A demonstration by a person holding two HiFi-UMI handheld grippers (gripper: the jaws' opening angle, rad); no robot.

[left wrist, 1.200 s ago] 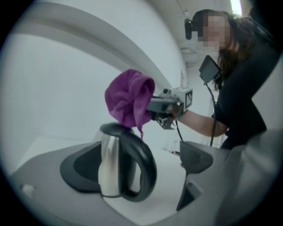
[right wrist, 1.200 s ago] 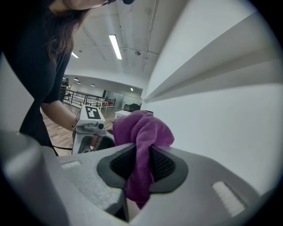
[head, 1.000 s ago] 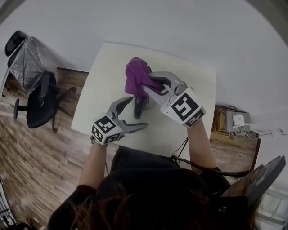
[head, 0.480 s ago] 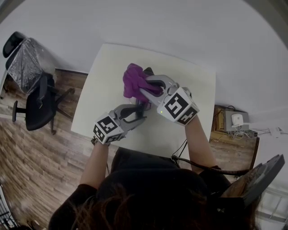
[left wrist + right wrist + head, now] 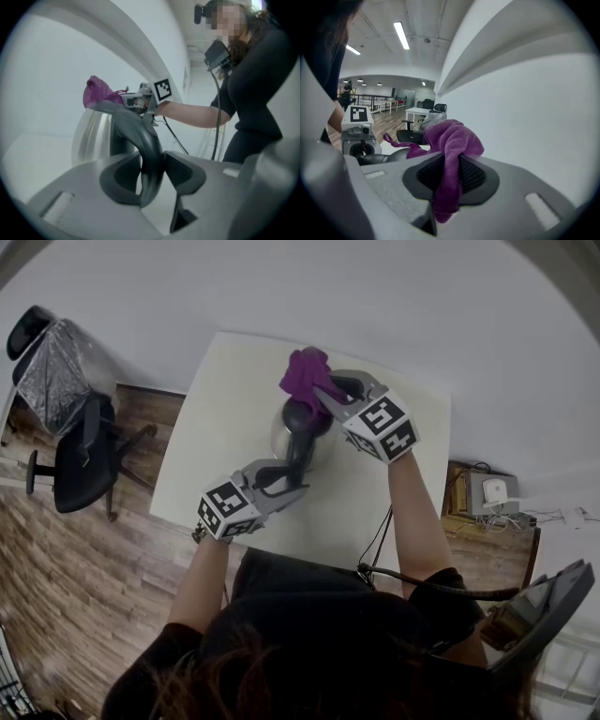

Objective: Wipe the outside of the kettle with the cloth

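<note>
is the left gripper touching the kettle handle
Touching: the left gripper view shows the left gripper closing, jaws pressed on the handle between them.

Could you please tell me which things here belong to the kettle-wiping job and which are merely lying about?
In the job: kettle, its handle between the jaws of the left claw, which are closing; purple cloth, pinched in the right claw; table under the kettle.
Lying about: office chair; white box.

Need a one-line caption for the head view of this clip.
Left gripper, jaws closing on the kettle handle; right gripper holds the purple cloth at the top of the kettle, on a white table.
</note>
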